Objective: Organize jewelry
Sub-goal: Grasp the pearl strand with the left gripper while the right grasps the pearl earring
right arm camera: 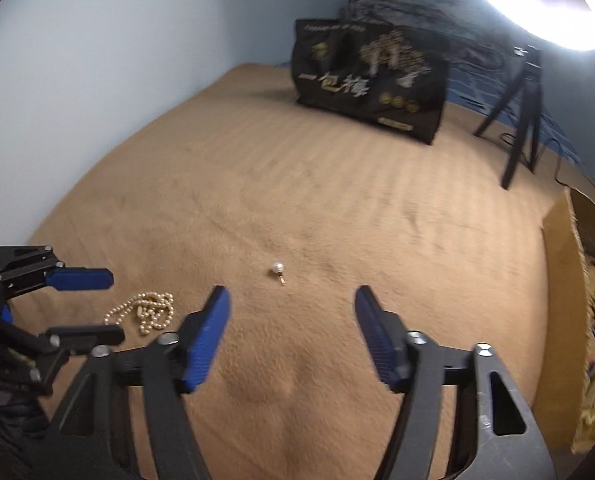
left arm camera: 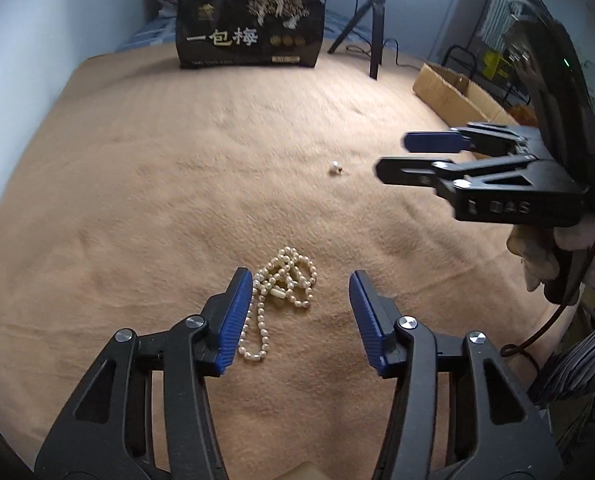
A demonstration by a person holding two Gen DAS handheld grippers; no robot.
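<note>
A pearl necklace point(left arm camera: 282, 285) lies in a loose heap on the tan blanket point(left arm camera: 157, 184), just ahead of my left gripper point(left arm camera: 301, 276), which is open and empty with its left pad beside the beads. A single pearl earring point(left arm camera: 336, 167) lies farther out on the blanket. My right gripper point(left arm camera: 393, 156) hangs open and empty to the right of the earring. In the right wrist view the earring point(right arm camera: 277, 269) lies just ahead of the open right gripper point(right arm camera: 289, 292); the necklace point(right arm camera: 147, 311) and the left gripper point(right arm camera: 109, 304) are at the lower left.
A black gift bag point(left arm camera: 250, 27) with gold lettering stands at the far end of the blanket. A black tripod point(left arm camera: 373, 28) under a ring light stands to its right. An open cardboard box point(left arm camera: 453, 90) sits along the right edge. A pale wall point(right arm camera: 117, 60) bounds the left.
</note>
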